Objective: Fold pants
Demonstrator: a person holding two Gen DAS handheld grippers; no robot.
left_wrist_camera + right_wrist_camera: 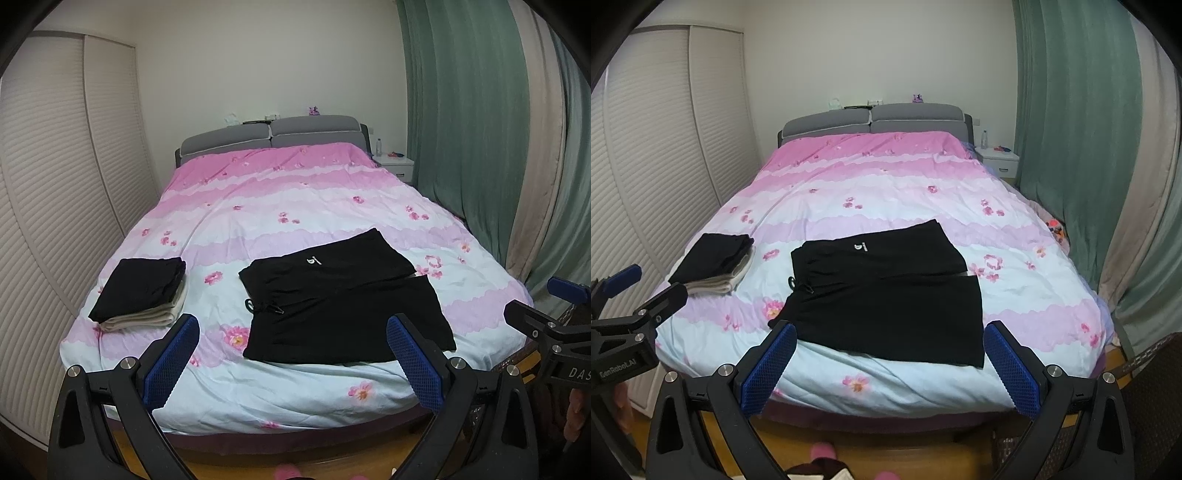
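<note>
Bed (295, 206) w/ black pants (343, 306) spread flat — both grippers, left (291, 354) & right (890, 354), wide, empty.

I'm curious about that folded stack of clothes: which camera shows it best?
The left wrist view: the folded stack sits larger and unobstructed there, black piece on cream ones. In the right wrist view the stack is smaller, and the left gripper overlaps its near corner.

Bed (303, 387): black pants (343, 306) spread; folded stack (140, 291) left
</note>
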